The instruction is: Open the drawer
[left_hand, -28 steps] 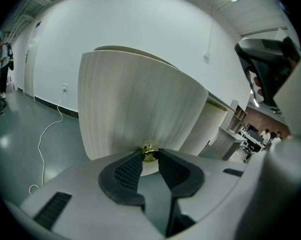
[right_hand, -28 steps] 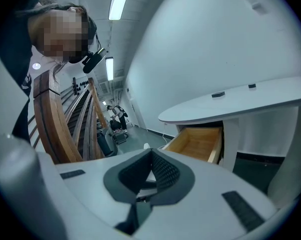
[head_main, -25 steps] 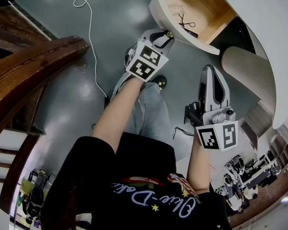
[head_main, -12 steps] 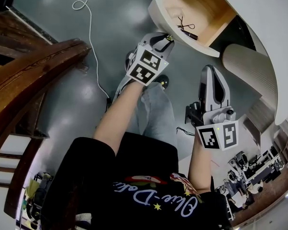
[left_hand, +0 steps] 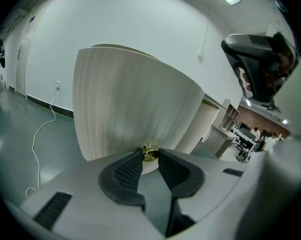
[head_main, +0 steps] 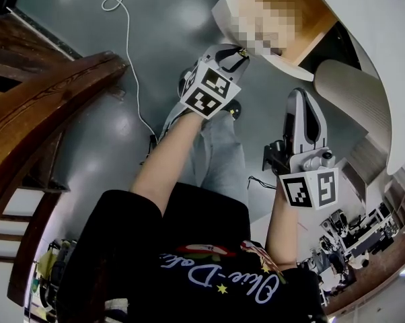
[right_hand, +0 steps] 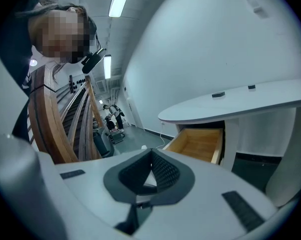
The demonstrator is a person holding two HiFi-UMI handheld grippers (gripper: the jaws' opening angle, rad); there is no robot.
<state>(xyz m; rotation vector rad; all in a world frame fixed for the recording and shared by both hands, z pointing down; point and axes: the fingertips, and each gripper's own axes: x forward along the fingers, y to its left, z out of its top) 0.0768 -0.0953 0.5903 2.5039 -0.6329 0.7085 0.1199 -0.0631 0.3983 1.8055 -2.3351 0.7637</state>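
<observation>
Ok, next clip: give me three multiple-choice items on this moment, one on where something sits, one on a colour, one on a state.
1. The brass knob sits:
A. between the left gripper's jaw tips
B. far to the left of them
C. far below them

2. The drawer's inside is:
A. black
B. bare wood colour
C. red

3. The drawer is:
A. shut flush
B. lifted right out
C. pulled out

Answers:
1 A: the left gripper view shows the knob right between the two jaw tips.
2 B: the right gripper view shows tan wood inside.
3 C: its box juts out from under the desk top.
</observation>
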